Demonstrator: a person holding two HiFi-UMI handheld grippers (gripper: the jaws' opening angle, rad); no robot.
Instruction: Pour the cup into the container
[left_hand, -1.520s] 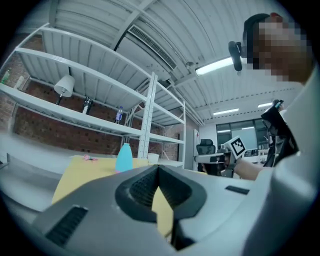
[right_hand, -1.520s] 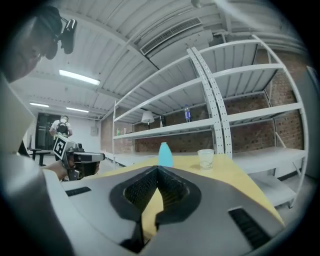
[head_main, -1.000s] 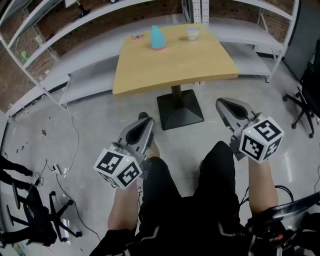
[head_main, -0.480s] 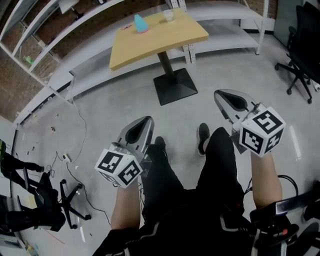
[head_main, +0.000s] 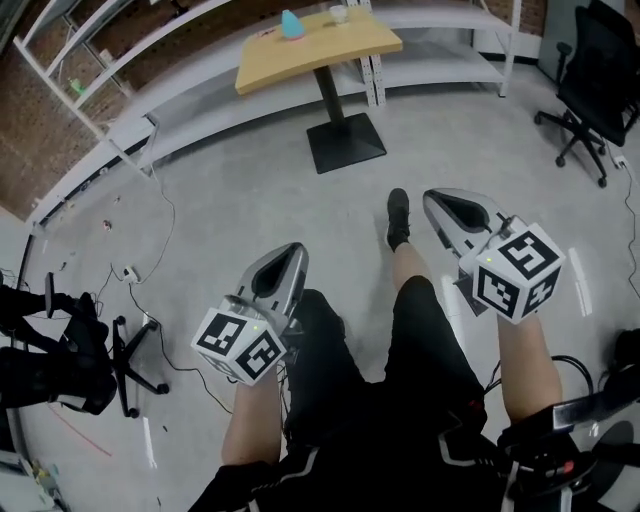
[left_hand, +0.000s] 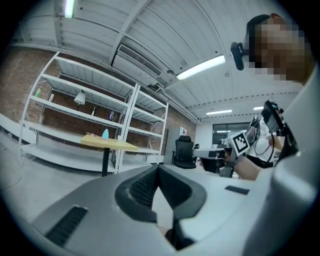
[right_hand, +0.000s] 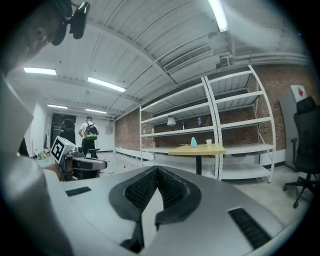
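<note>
A small clear cup (head_main: 340, 14) and a light-blue container (head_main: 291, 24) stand on a wooden pedestal table (head_main: 330, 45), far off at the top of the head view. Both grippers are held low in front of the person's legs, well away from the table. My left gripper (head_main: 292, 250) is shut with nothing in it, its jaws meeting at the tips (left_hand: 159, 167). My right gripper (head_main: 432, 197) is shut and empty too (right_hand: 157, 169). The right gripper view shows the table (right_hand: 197, 149), the container (right_hand: 193, 142) and the cup (right_hand: 208, 142) in the distance.
Grey metal shelving (head_main: 130, 130) runs behind the table. A black office chair (head_main: 590, 95) stands at the right and another chair (head_main: 90, 350) with floor cables lies at the left. A person with a backpack (right_hand: 90, 132) stands far off. Bare concrete floor (head_main: 250, 190) stretches up to the table.
The table, cup and container have slid up and shrunk in the head view as the person moved back from them. Both grippers kept their places, shut.
</note>
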